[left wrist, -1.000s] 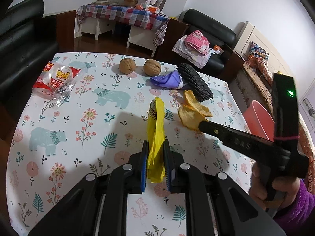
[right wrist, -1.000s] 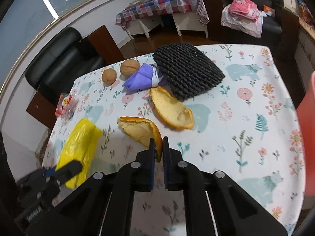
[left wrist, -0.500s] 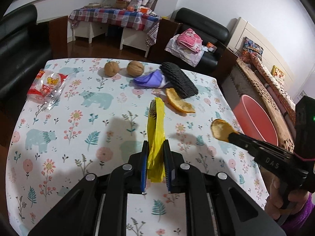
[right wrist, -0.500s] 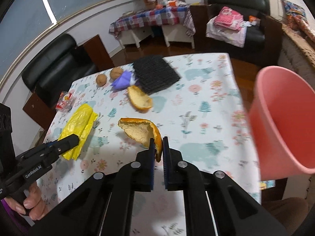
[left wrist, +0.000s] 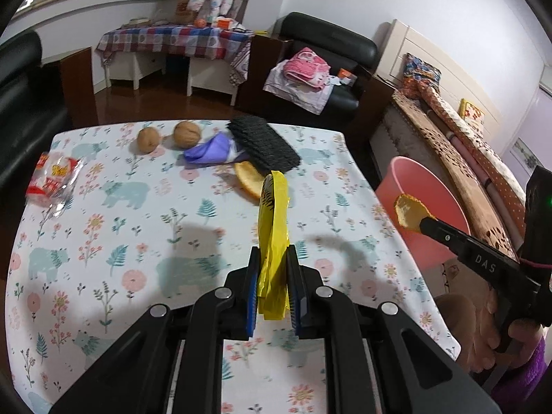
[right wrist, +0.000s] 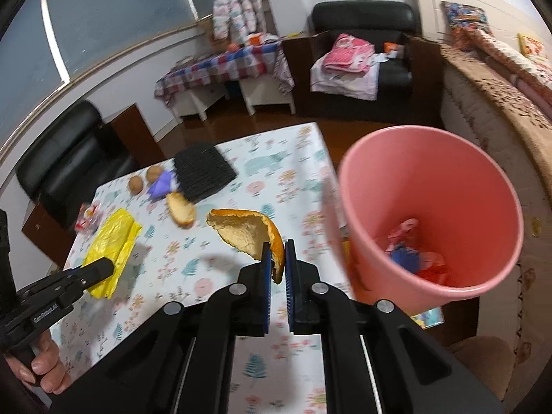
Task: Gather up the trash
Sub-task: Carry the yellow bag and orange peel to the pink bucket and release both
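My left gripper (left wrist: 272, 258) is shut on a yellow plastic bag (left wrist: 274, 220), held above the floral table (left wrist: 103, 241). My right gripper (right wrist: 276, 255) is shut on a piece of orange peel (right wrist: 241, 229); in the left wrist view the peel (left wrist: 407, 210) hangs over the rim of the pink bin (left wrist: 427, 214). The pink bin (right wrist: 431, 207) stands off the table's right edge with some trash at its bottom. A second orange peel (left wrist: 246, 179), a purple wrapper (left wrist: 210, 150), two walnuts (left wrist: 148, 139) and a red snack packet (left wrist: 51, 179) lie on the table.
A black mesh pad (left wrist: 264, 145) lies at the table's far side. Black armchairs (right wrist: 58, 158) stand to the left and behind. A bed (left wrist: 465, 131) runs along the right wall. A hand (left wrist: 483, 331) holds the right gripper's handle.
Both grippers rose and swung right toward the pink bin. The orange peel left the table and now hangs at the bin's rim. The yellow bag stays gripped.
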A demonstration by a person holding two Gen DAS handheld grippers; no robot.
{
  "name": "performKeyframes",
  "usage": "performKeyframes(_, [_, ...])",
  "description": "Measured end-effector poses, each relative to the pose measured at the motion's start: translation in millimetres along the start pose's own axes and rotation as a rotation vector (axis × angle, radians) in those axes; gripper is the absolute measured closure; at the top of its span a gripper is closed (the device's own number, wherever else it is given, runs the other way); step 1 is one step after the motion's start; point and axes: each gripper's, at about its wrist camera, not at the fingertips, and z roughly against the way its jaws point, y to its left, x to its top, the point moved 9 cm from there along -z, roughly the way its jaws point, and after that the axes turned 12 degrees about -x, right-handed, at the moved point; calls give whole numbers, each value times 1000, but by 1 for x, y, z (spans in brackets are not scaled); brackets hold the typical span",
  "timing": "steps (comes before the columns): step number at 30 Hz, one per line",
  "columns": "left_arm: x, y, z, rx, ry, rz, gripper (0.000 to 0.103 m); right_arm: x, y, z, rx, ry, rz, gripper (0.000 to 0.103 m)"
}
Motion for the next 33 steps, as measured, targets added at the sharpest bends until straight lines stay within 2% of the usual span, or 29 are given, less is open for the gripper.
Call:
performKeyframes(4, [4,-17,-6,-16,6,-27,89,7,-30,4,-48,-35,-43,95])
performKeyframes(17, [19,-75,-31,-57,34,-133,89,7,-111,5,-181,-59,-176,95])
performKeyframes(23, [25,-112,-47,-96,44,-191,89,4,-133,3,-221,-54,-199,95])
performKeyframes(33, [36,-155,-72,-138,58,-246,89,0,-150,0,-223,-46,-225,95])
